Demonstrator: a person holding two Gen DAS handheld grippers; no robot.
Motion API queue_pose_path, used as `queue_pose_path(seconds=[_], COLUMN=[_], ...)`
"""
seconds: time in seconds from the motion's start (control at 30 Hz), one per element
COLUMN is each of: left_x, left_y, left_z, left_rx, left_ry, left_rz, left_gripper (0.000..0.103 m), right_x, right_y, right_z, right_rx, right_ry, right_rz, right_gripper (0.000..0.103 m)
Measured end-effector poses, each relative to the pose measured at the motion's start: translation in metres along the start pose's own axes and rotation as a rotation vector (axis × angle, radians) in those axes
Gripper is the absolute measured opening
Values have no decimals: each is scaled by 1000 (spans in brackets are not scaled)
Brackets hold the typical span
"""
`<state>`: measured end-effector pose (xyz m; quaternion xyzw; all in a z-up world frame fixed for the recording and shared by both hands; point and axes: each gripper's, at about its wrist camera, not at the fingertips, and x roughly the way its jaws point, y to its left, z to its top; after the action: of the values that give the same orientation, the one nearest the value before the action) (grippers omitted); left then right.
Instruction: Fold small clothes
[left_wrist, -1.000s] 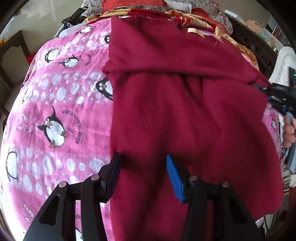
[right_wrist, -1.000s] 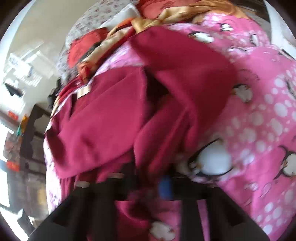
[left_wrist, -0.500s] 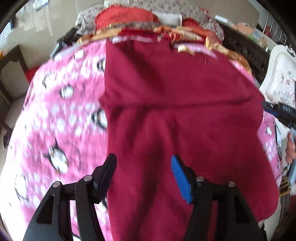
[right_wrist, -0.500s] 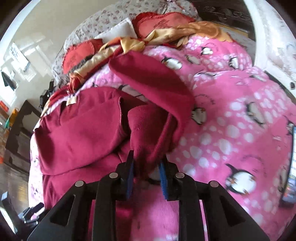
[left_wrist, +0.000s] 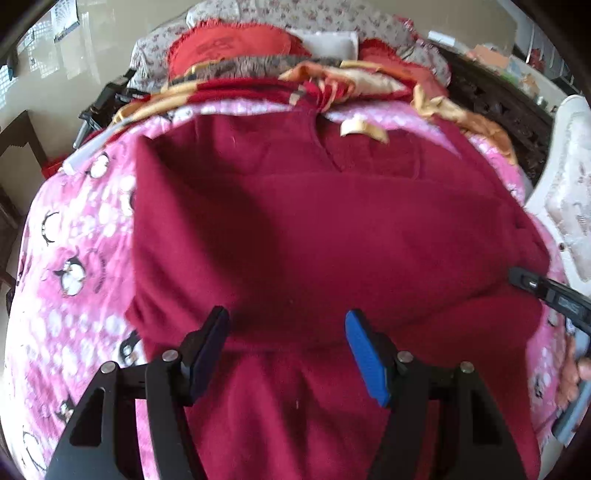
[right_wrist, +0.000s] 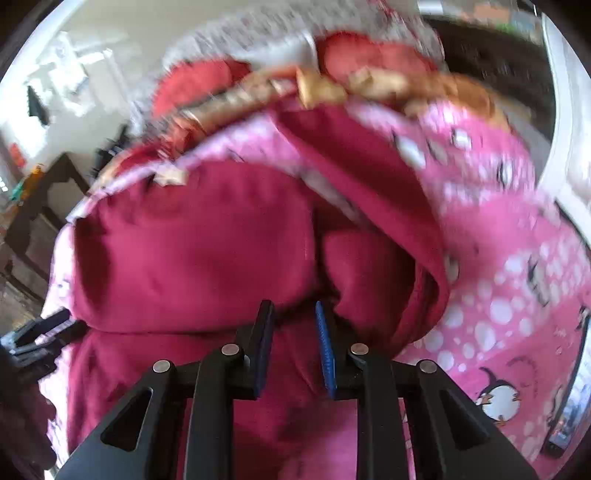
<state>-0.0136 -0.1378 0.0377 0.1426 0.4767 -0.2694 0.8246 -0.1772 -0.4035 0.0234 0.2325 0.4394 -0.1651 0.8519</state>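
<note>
- Dark red garment (left_wrist: 332, 236) spread over pink penguin blanket (left_wrist: 74, 258), covering most of the bed's middle.
- Folded edge across the garment's upper part; second layer bulging lower down, left wrist view.
- Tan label (left_wrist: 360, 127) at the garment's far edge, near the neckline.
- Left gripper (left_wrist: 286, 354) over the garment's near part, jaws opening, wide gap, nothing between them.
- Blue pad on its right finger (left_wrist: 367, 356), dark pad on the left one; no contact with cloth visible.
- Right gripper (right_wrist: 293, 343) low over the garment (right_wrist: 192, 243), pointing steeply down.
- Jaws close together, narrow gap showing between pads in the right wrist view; reads as pressed shut.
- Red cloth (right_wrist: 291, 369) bunched directly behind and below the pads; cannot tell if a fold is pinched, view blurred.
- Loose flap of the garment (right_wrist: 373, 177) raised on the right side, curling over a dark hollow.
- Right gripper also at the right edge of the left wrist view (left_wrist: 546, 291), touching the garment's right border, fingers of a hand (left_wrist: 576, 373) just below it.
- Left gripper's tip at the left edge of the right wrist view (right_wrist: 40, 332), beside the garment's left border.
- Pile of red and orange bedding (left_wrist: 258, 55) beyond the blanket's far edge, floral pillow behind it.
- Dark carved furniture (left_wrist: 491, 99) at far right, white padded chair (left_wrist: 569, 192) beside it.
</note>
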Motion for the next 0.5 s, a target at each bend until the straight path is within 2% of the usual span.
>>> queue_pose_path(seconds=[0.17,0.27,0.43,0.5], left_x=[19,22,22,23], left_y=[-4,-5,-4,-4], left_z=[1,1,2,3], left_rx=[13,9,1,1], left_ry=[11,6,9,11], left_rz=[44,45,36,35], left_gripper=[72,75,77,77], right_x=[-13,-29,-46,-41], right_y=[0,2,10,15], right_z=[1,7,38,54], right_rx=[-36,-50,-87,-112], right_ry=[-6,-58,-171,-198], right_rz=[19,31,-6,-46], right_gripper=[0,0,13,14])
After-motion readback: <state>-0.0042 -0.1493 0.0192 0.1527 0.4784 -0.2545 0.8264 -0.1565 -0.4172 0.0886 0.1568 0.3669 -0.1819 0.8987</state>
